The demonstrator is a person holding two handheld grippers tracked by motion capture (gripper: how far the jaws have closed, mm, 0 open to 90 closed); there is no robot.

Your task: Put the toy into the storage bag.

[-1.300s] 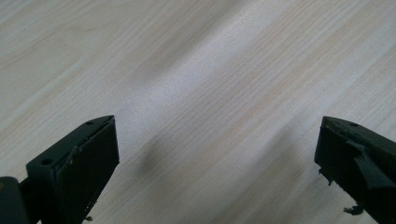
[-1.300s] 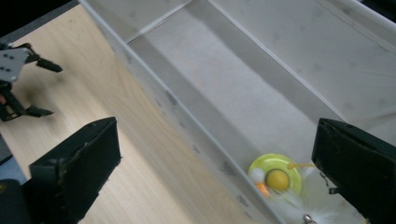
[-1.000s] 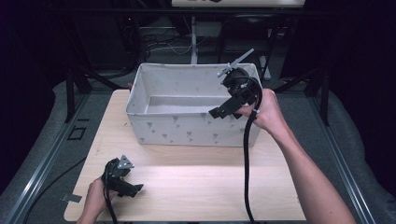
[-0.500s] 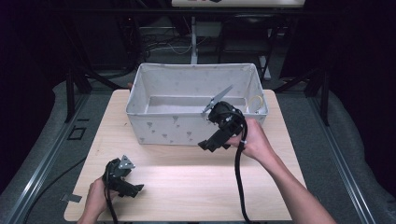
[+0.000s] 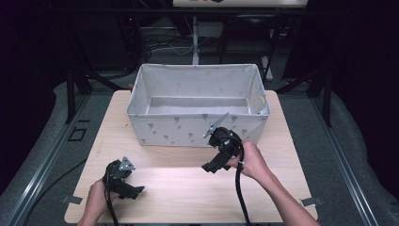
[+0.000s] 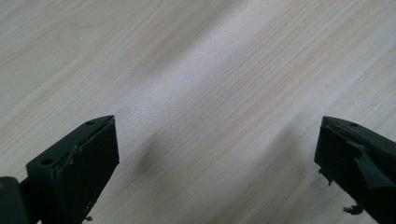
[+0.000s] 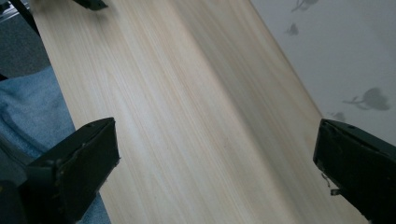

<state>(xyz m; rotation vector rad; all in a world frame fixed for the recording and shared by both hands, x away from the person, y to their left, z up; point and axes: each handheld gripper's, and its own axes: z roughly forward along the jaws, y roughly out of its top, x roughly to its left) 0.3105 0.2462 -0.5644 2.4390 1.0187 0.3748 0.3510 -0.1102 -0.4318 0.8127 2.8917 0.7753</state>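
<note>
Both grippers, left gripper (image 5: 134, 190) and right gripper (image 5: 212, 167), hold jaws spread over bare table (image 5: 188, 183), near the bin (image 5: 197, 129)

Surface (image 5: 179, 183): pale wood with fine lengthwise grain. Fabric storage bin (image 5: 188, 132) beyond the right tongs (image 5: 212, 167): light grey, printed with small darker grey motifs; a thin yellow loop (image 5: 257, 103) lies inside its corner nearest those tongs. Both tongs black, the left tongs (image 5: 136, 191) bearing a grey plate. Floor: grey carpet (image 5: 357, 155).
</note>
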